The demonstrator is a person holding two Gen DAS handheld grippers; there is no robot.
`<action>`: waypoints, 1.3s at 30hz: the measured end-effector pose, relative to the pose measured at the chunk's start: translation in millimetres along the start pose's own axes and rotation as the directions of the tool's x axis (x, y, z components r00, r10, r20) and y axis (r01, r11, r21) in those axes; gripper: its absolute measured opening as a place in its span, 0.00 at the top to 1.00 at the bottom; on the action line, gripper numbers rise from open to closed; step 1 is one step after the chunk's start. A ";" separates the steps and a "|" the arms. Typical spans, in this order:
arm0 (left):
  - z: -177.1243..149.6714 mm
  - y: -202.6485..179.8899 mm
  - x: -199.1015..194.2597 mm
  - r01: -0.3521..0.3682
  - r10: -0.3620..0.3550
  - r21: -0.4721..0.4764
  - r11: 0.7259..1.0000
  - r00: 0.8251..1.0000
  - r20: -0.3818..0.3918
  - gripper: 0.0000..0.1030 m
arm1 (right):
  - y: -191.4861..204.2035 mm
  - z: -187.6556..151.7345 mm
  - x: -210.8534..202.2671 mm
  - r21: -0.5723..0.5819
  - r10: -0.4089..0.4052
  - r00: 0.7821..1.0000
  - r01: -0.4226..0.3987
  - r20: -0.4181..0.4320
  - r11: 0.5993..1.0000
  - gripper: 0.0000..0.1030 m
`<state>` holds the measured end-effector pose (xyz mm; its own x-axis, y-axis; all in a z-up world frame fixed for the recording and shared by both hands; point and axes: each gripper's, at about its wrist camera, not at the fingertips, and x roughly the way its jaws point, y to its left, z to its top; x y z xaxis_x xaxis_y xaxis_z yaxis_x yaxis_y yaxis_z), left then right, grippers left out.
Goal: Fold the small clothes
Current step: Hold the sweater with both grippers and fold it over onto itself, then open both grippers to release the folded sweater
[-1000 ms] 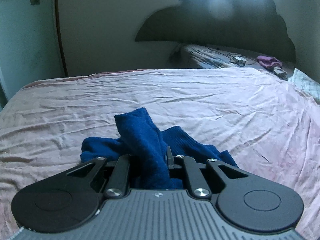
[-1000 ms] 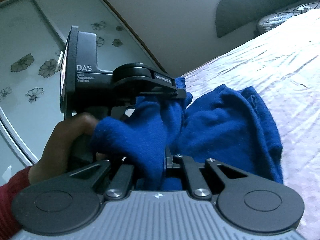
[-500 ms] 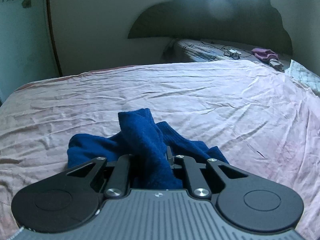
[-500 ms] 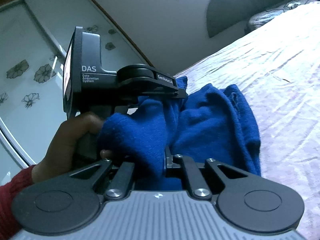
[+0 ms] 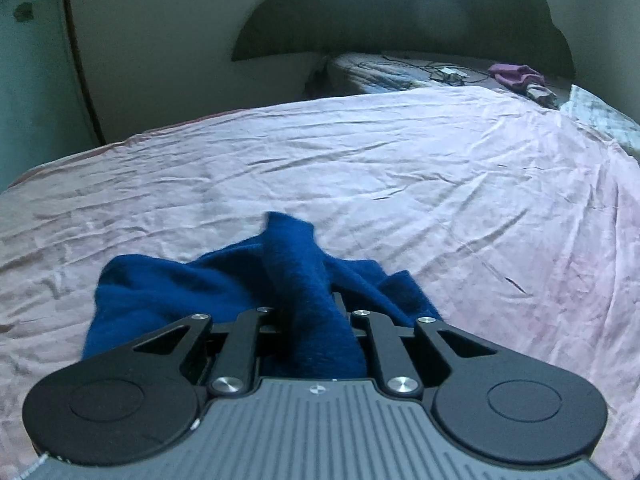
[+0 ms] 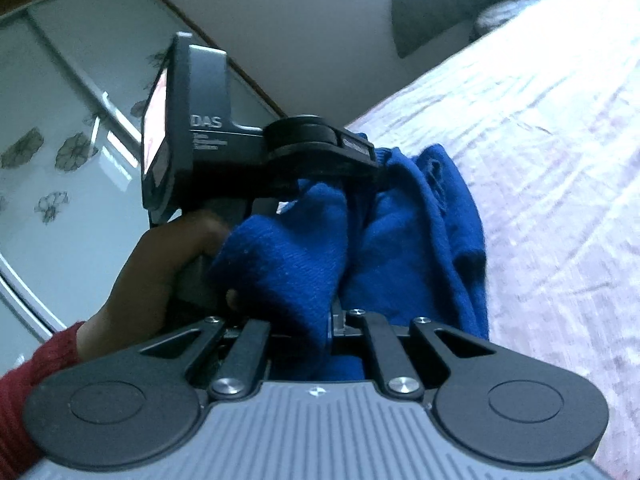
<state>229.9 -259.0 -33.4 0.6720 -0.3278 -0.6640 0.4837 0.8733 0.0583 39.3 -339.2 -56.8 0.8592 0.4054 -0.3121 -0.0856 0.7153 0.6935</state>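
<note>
On a bed covered by a wrinkled pink sheet (image 5: 400, 168), I hold a small blue knitted garment (image 5: 296, 280) with a gripper in each hand, both closed tight on bunched cloth. The garment hangs partly lifted, its lower folds resting on the sheet just ahead of me.

My left gripper (image 5: 308, 312) has its two arms drawn in around a thick ridge of blue knit that rises between them; the rest of the garment spills out to either side onto the sheet. In the right wrist view, my left hand (image 6: 160, 264), in a red sleeve (image 6: 24, 384), grips the handle of that tool, its tips sunk in the garment's far edge.

My right gripper (image 6: 320, 320) is likewise pressed together on a fat fold of the garment (image 6: 400, 240), near the other grip, with loose cloth sagging between the two.

By the look of it, the knit is light, soft and limp, with no stiffness to hold a crease, and fuzzy enough not to slip. I judge it is best taken at hems or corners, a thin layer at a time; pinching thick bundles like these risks folding it lumpy.
</note>
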 end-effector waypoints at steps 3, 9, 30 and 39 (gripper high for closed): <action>3.3 -1.5 0.7 0.020 -0.020 -0.018 1.000 1.000 0.020 0.66 | -11.5 -1.1 0.6 0.082 0.022 1.000 -0.021 -0.003 0.996 0.93; 12.7 -3.1 -7.3 0.037 -0.032 -0.054 0.998 0.995 0.093 0.30 | -22.5 -3.7 -0.4 0.153 0.007 1.000 -0.006 -0.003 0.988 0.93; -69.4 96.1 -86.1 -0.069 0.076 -0.132 0.989 0.996 0.049 0.16 | -27.2 0.2 7.5 0.139 -0.023 0.998 0.030 -0.057 0.990 0.90; -128.1 121.2 -117.6 0.000 0.010 -0.257 0.966 0.999 0.036 0.12 | -26.3 -3.6 4.8 0.144 -0.032 0.999 0.036 -0.033 0.989 0.89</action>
<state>137.6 -68.4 -43.7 0.6966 -0.3324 -0.6359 0.3234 0.9365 -0.1354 43.8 -354.1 -78.8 0.8442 0.4011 -0.3555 0.0193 0.6400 0.7681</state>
